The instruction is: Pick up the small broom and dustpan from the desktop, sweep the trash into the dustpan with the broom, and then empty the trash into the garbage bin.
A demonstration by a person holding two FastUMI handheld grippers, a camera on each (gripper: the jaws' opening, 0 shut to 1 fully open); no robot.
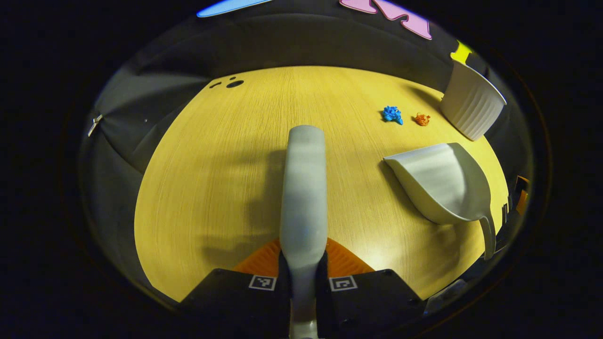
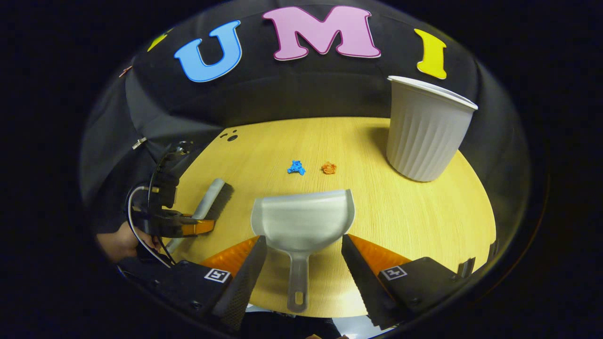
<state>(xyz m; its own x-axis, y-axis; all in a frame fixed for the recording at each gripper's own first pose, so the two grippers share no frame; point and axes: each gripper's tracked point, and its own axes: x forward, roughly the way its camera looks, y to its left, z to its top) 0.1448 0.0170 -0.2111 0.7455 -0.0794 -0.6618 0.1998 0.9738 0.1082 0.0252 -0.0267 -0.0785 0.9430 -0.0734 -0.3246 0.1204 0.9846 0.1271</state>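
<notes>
The left gripper (image 1: pixel 303 270) clamps the broom (image 1: pixel 304 188) handle over the wooden desktop (image 1: pixel 212 165), with the dustpan (image 1: pixel 443 181), two paper scraps (image 1: pixel 392 114) and the white bin (image 1: pixel 471 101) to its right.

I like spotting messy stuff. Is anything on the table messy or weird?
Just two crumpled scraps, one blue and one orange, lying loose on the table near the bin. Everything else looks fine.
</notes>
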